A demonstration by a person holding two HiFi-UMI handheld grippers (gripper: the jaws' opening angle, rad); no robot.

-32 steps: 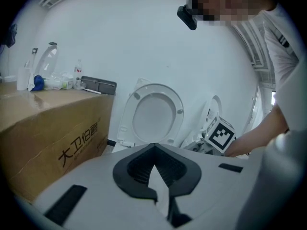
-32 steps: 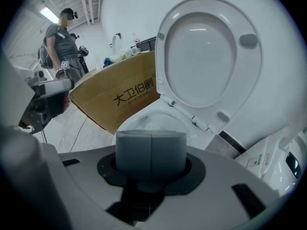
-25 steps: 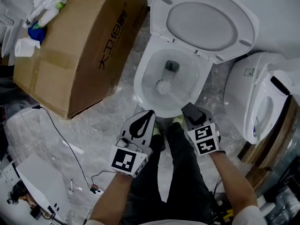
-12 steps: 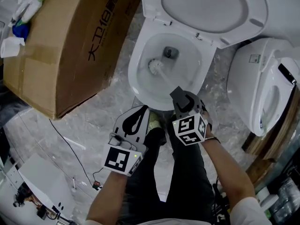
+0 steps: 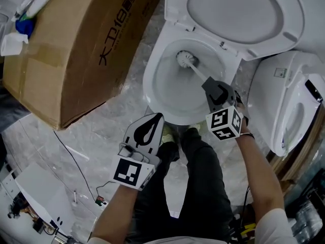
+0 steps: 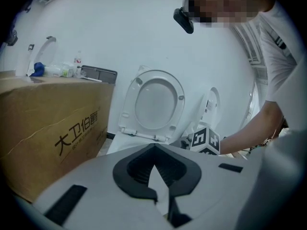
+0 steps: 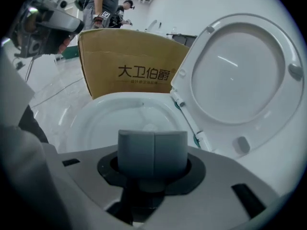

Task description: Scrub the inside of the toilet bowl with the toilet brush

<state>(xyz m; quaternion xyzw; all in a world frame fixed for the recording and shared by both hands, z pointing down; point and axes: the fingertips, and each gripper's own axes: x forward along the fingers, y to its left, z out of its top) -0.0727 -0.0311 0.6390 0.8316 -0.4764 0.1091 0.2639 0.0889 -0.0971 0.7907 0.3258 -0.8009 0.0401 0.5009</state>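
Head view looks steeply down; both low gripper views face the same toilet (image 5: 150, 83)

toilet brush (image 5: 186, 59): left wall of bowl (image 5: 155, 83) → back | right claw (image 5: 216, 92): shifted right

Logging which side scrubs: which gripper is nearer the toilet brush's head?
Right. The right gripper, shut on the toilet brush, is over the toilet bowl rim, the bristle head inside; the left gripper, jaws together and empty, hangs outside the front rim.
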